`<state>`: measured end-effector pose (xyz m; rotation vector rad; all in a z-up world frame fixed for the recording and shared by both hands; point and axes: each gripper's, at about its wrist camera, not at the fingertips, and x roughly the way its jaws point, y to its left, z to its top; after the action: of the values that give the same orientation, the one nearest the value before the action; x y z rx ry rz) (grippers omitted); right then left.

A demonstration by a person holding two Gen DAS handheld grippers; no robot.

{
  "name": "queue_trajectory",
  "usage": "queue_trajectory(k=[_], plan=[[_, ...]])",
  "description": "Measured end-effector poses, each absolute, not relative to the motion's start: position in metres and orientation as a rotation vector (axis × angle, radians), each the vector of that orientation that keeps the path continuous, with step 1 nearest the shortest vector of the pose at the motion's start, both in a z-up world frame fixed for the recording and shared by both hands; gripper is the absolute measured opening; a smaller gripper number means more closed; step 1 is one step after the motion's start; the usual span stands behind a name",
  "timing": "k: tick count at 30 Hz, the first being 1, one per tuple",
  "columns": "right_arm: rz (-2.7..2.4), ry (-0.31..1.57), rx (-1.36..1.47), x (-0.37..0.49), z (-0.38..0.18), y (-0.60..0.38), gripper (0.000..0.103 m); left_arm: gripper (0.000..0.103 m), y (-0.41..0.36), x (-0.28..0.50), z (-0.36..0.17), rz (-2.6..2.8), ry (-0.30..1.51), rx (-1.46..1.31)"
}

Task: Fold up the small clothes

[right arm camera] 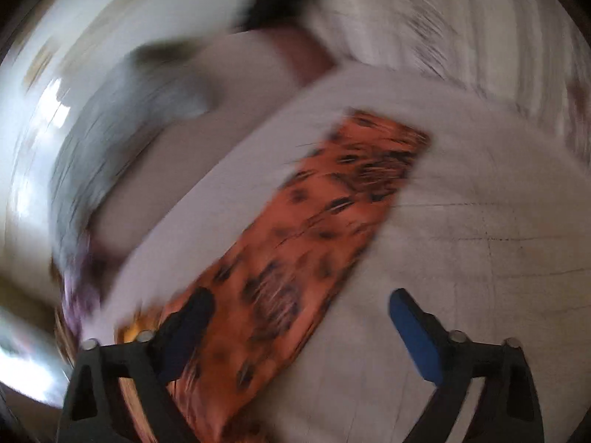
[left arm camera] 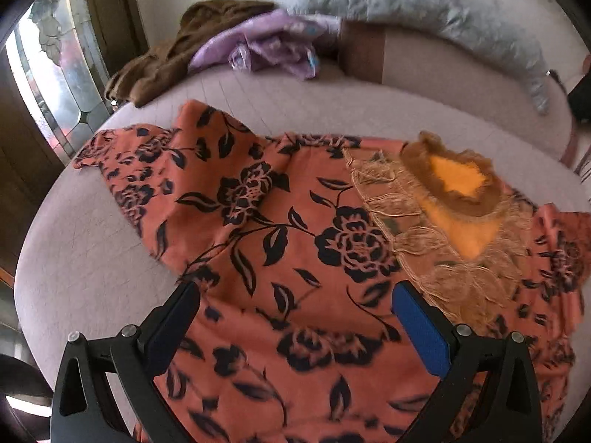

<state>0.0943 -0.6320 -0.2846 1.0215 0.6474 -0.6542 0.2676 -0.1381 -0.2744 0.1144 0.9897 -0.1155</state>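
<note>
Left gripper (left arm camera: 295,295) is spread wide w/ nothing pinched, just above the orange flower cloth (left arm camera: 280,229) lying flat on the pale bed (left arm camera: 92,258), right gripper (right arm camera: 301,304) spread too over a blurry cloth strip, & far back sit a brown cloth (left arm camera: 159,55) & purple cloth (left arm camera: 273,48).

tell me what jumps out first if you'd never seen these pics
The orange garment with black flowers spread across the pale cushion fills the left wrist view, a fringed neckline at its upper right. Behind it lie a brown cloth and a purple one. The right wrist view is heavily blurred.
</note>
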Motion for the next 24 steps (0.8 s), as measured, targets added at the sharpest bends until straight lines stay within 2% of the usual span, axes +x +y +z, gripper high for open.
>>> queue_trajectory(k=[1,4,9,10,12,14,17,24], plan=[[-0.665,0.626,1.066,0.093,-0.294,-0.648,0.087,0.103,-0.139,0.273,-0.276,-0.115,0.991,0.115],[-0.685,0.591,1.193,0.097,-0.322,-0.687,0.072,0.103,-0.143,0.285,-0.282,-0.096,0.994,0.133],[-0.703,0.532,1.155,0.121,-0.327,-0.72,0.069,0.103,-0.157,0.289,-0.293,-0.127,1.024,0.168],[-0.71,0.519,1.133,0.126,-0.326,-0.725,0.065,0.103,-0.161,0.287,-0.293,-0.131,1.016,0.183],[-0.734,0.533,1.107,0.132,-0.33,-0.731,0.021,0.103,-0.168,0.282,-0.289,-0.148,0.988,0.22],[-0.734,0.506,1.119,0.124,-0.33,-0.729,0.011,0.103,-0.17,0.279,-0.284,-0.149,0.964,0.233],[-0.687,0.438,1.071,0.123,-0.304,-0.715,0.008,0.103,-0.164,0.277,-0.272,-0.136,0.936,0.217],[-0.315,0.297,0.858,0.159,-0.18,-0.593,0.008,0.103,-0.125,0.286,-0.24,-0.039,0.837,0.193]])
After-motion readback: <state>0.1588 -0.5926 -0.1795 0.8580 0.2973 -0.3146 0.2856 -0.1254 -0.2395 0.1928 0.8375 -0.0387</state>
